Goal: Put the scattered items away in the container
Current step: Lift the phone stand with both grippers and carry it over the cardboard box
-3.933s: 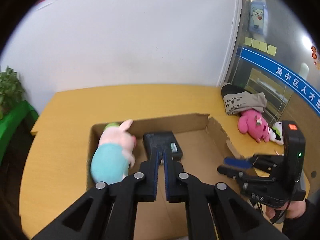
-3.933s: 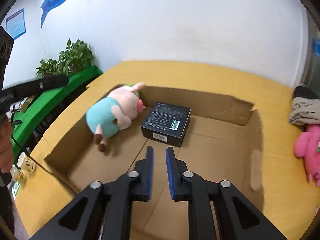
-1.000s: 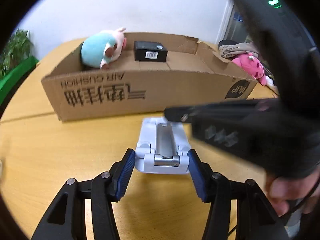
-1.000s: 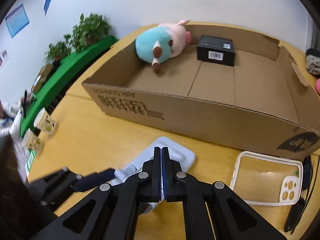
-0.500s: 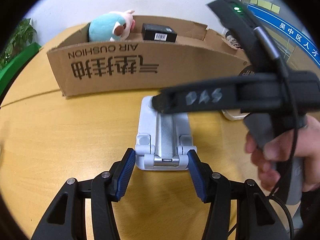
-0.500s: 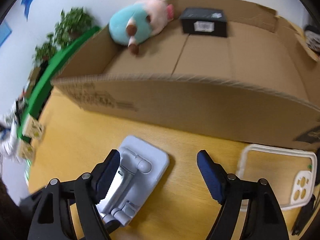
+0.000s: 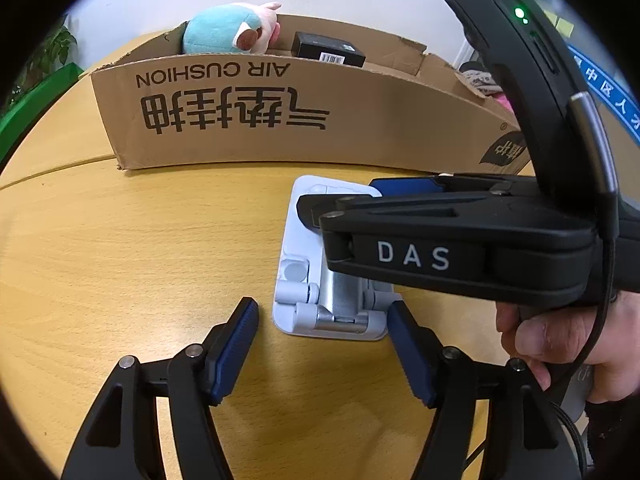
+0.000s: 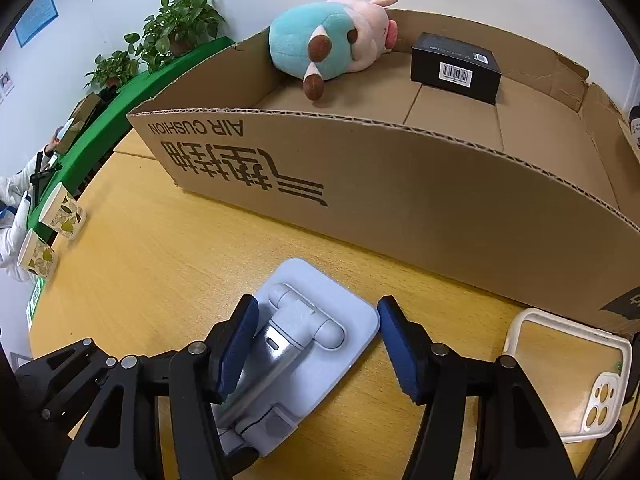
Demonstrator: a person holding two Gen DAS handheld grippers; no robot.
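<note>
Folded phone stand flat on tabletop (image 7: 120, 240), just before cardboard box (image 8: 400, 184).

Pale grey-white, rounded rectangular base with silver hinged arm folded down: phone stand (image 8: 316, 332). Straddled at one end by left gripper (image 7: 322, 334), fingers (image 7: 236, 336) apart and widening, pads off it; at the other by right gripper (image 8: 316, 340), fingers (image 8: 236, 340) narrowing, no grip yet.
</note>
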